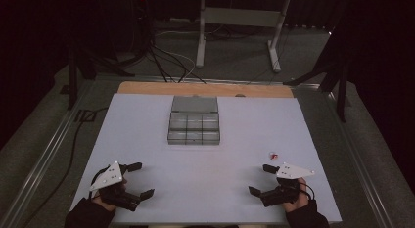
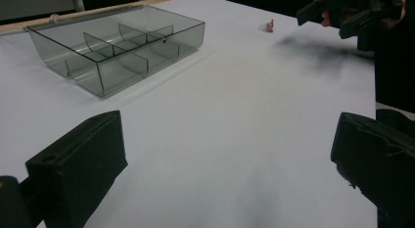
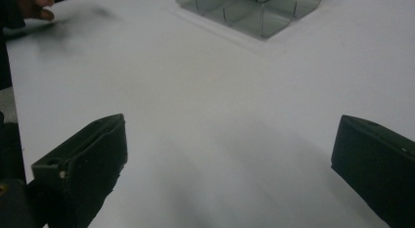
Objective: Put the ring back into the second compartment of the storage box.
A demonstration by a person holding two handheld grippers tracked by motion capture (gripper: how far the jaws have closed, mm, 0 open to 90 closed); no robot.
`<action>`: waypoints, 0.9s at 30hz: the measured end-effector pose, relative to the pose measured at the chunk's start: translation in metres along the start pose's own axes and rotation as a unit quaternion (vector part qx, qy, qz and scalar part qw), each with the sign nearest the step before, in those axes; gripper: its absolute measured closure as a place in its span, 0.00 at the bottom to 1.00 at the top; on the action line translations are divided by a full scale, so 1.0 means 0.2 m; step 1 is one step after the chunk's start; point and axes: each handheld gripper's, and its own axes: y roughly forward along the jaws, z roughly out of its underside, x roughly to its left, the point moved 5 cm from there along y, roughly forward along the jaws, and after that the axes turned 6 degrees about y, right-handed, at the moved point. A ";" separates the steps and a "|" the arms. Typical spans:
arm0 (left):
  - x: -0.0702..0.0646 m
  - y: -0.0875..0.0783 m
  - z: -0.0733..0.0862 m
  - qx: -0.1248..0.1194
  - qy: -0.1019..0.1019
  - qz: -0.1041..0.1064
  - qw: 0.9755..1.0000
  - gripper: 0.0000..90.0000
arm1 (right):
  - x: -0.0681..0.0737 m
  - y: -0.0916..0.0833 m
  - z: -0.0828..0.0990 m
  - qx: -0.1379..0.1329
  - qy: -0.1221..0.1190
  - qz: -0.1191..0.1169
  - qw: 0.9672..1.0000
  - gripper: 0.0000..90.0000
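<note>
Left tongs [image 1: 138, 179] and right tongs [image 1: 260, 179] released, jaws spread wide, low over white bench [image 1: 161, 140] near front edge, well apart; clear divided box [image 1: 194, 126] at centre, lid open; small red item [image 1: 274, 155] just beyond right tongs

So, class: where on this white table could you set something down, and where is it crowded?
Free: the wide bare stretch of white table between the clear grey plastic compartment box and the two hand-held grippers, plus both strips beside the box. Crowded: the near corners, with the left hand-held gripper and right hand-held gripper. A tiny red object lies just beyond the right one.
</note>
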 end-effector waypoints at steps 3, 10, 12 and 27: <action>0.00 0.00 0.00 -0.002 -0.001 0.000 1.000 0.00 | 0.01 0.00 0.00 0.001 -0.001 -0.005 1.000 0.00; 0.01 0.00 0.00 -0.004 -0.003 -0.001 1.000 0.00 | 0.02 0.00 -0.01 0.000 0.001 -0.018 1.000 0.00; 0.01 0.00 0.00 -0.003 -0.003 0.000 1.000 0.00 | 0.02 0.01 -0.01 0.002 -0.002 -0.018 1.000 0.00; 0.00 0.00 0.00 -0.004 -0.002 -0.001 1.000 0.00 | 0.04 -0.01 -0.06 -0.022 -0.008 -0.013 1.000 0.00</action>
